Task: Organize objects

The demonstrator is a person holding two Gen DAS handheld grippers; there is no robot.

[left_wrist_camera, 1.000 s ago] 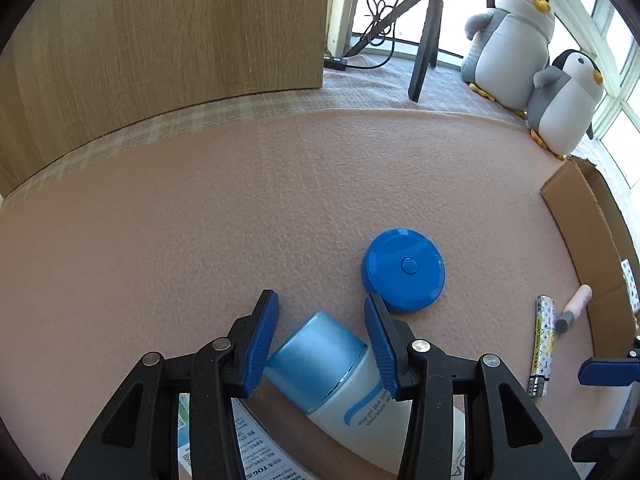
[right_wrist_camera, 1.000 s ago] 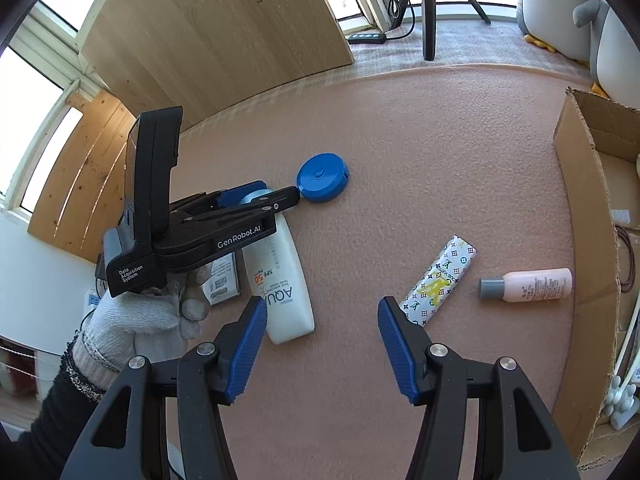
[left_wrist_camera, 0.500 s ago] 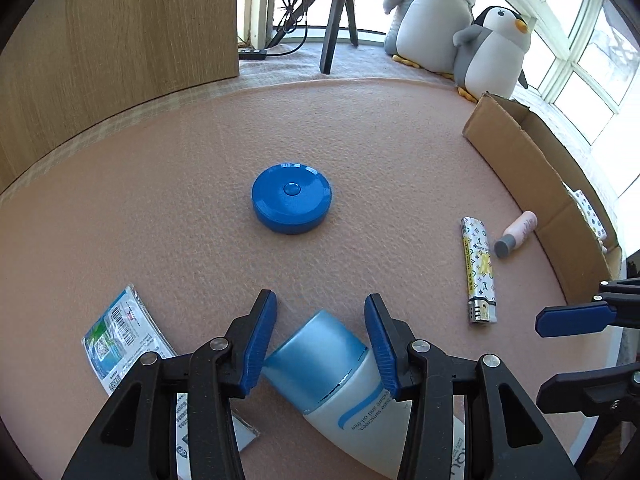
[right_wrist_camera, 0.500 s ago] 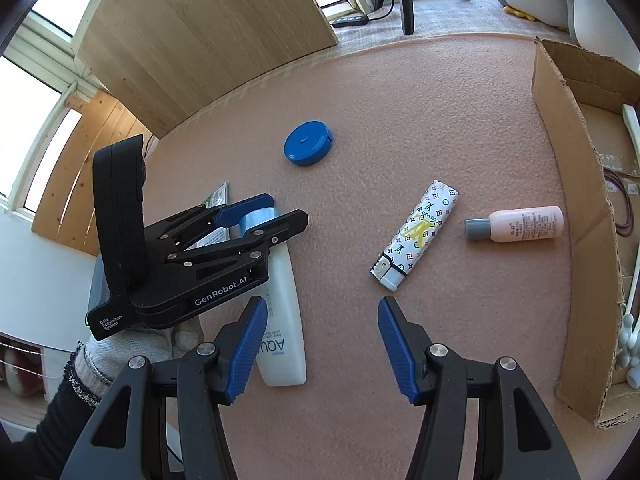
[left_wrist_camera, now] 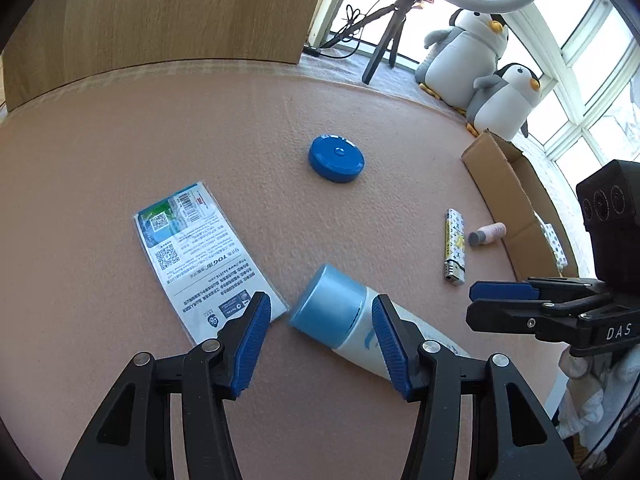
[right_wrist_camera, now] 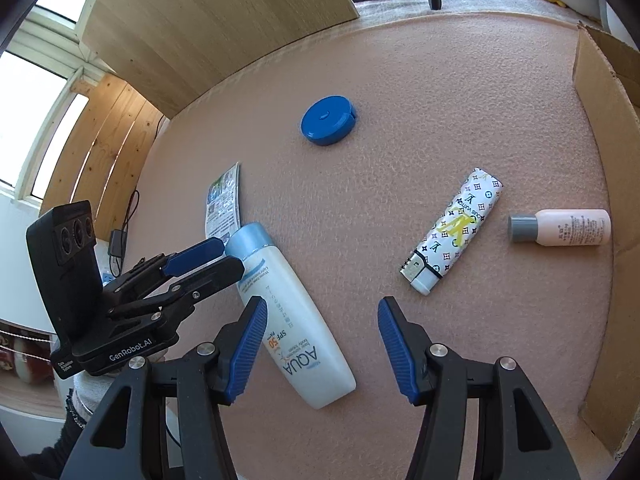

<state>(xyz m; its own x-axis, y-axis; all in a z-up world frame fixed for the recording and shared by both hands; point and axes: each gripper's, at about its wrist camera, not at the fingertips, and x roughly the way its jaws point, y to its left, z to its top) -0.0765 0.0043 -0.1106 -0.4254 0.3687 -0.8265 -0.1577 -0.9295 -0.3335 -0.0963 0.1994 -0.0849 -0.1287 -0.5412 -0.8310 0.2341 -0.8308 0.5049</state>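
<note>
Left gripper (left_wrist_camera: pixel 318 334): fingers apart astride sunscreen bottle (right_wrist_camera: pixel 294 316) cap | Right gripper (right_wrist_camera: pixel 322 350): fingers apart, empty | Risk: round cap may roll from pads.

Monogram-print lighter (right_wrist_camera: pixel 454 229); blue-capped white bottle (right_wrist_camera: pixel 290 314).
</note>
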